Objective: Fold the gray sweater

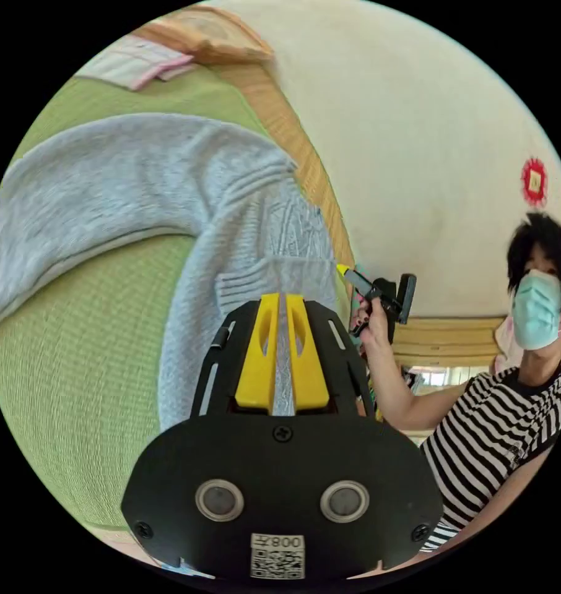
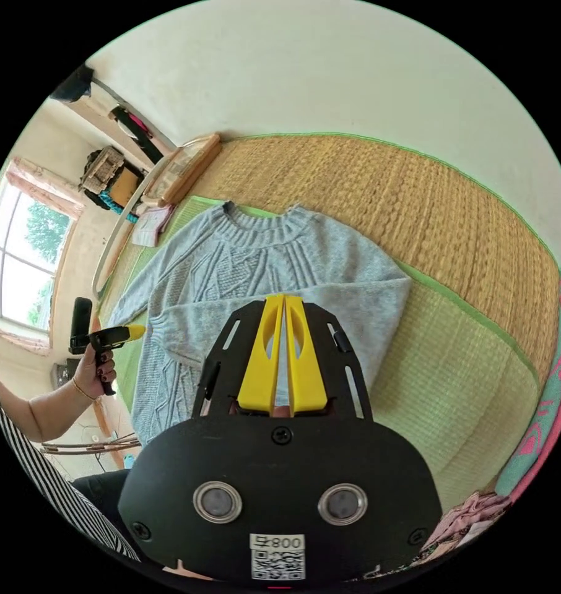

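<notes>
The gray cable-knit sweater [image 2: 262, 272] lies front up on a green mat [image 2: 454, 365], one sleeve folded across its chest. In the left gripper view, my left gripper [image 1: 283, 298] is shut on a strip of the sweater [image 1: 249, 247] near a ribbed edge, and the knit rises up to its jaws. A hand holds that left gripper [image 2: 132, 332] at the sweater's side edge. My right gripper [image 2: 283, 298] hovers above the folded sleeve, jaws together at the tips with no cloth rising to them. The right gripper [image 1: 343, 270] hangs just off the sweater's edge.
A woven straw mat [image 2: 379, 192] borders the green mat along the wall. Folded pink and white cloth [image 1: 138, 62] lies near a wooden headboard [image 1: 218, 31]. Pink and teal fabrics [image 2: 540, 421] pile at one mat edge. A person in a striped top [image 1: 497, 433] stands close by.
</notes>
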{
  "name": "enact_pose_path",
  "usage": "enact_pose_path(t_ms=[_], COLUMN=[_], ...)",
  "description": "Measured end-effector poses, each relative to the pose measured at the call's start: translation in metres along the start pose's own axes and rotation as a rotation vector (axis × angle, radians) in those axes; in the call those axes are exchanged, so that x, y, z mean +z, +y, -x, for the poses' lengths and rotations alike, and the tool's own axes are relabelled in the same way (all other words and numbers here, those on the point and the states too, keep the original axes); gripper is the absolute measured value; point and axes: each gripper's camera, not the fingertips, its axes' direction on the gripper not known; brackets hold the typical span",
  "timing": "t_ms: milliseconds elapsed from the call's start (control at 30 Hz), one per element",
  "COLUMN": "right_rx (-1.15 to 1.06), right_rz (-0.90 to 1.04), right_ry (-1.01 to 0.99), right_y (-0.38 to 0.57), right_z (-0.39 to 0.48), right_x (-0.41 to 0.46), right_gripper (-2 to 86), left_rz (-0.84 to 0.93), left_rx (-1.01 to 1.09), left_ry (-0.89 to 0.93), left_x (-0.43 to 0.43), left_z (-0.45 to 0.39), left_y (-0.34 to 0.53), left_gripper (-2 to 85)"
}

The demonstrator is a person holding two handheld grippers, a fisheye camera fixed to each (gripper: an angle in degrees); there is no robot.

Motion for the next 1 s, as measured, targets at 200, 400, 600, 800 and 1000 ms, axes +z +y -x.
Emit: enact_pose_path(t_ms=[200,400,600,800,1000], right_rx=[-0.231,-0.308,-0.319,-0.284,-0.238], right_rz=[0.194,0.3,0.348,0.357,0.346], right_ry=[-0.159,-0.134,-0.103,-0.141,-0.185], right_y=[-0.011,-0.02,-0.018,-0.014,0.0], right_z=[0.103,0.143,0.139,0.116,0.087], right_x=[0.081,0.142,0.17,0.187,0.196], right_gripper=[-0.1,-0.4,-0.4,-0.4,-0.1], left_rz=[-0.375,-0.71,-0.768,-0.753,-0.74], left_rx=[-0.35,-0.576,-0.631,-0.609,-0.362], left_ry=[-0.055,-0.024,0.05,0.014,0.095], left_x=[-0.103,-0.164,-0.169,-0.17,-0.178], left_z=[0.099,0.175,0.221,0.225,0.176], left_y=[0.087,0.158,0.181,0.183,0.153], left_gripper=[7.8,9.9,8.5,4.0,2.8])
